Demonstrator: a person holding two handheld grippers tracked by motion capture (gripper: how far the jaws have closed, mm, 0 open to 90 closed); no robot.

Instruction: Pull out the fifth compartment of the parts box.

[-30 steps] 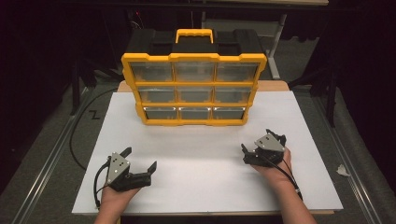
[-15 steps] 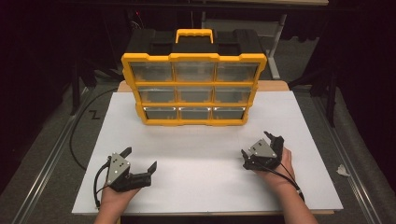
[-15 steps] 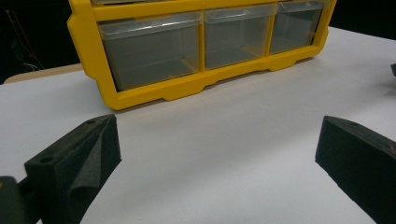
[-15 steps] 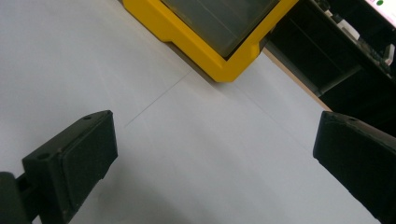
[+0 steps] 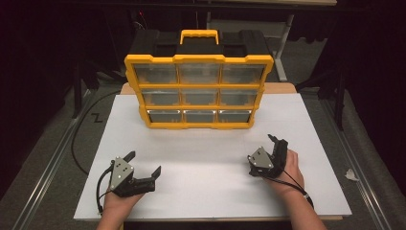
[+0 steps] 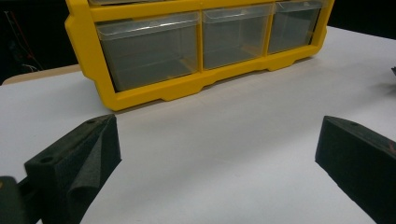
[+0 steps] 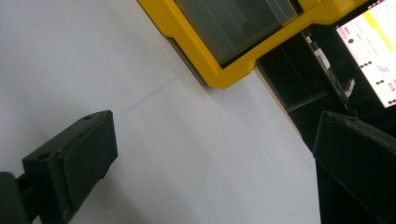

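Both hands rest low on the white table top [image 5: 206, 158]. The left gripper [image 5: 143, 165] and the rolled-over right gripper [image 5: 273, 148] are spread wide, holding nothing. The yellow plastic drawer cabinet with clear drawers [image 5: 198, 91] stands well beyond them, at the far middle.

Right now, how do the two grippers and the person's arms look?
Both the left gripper and the right gripper are black, each with a grey three-cornered plate on top, thick wedge-shaped foam-like jaws and a thin black cable trailing back. The forearms show no sleeves.
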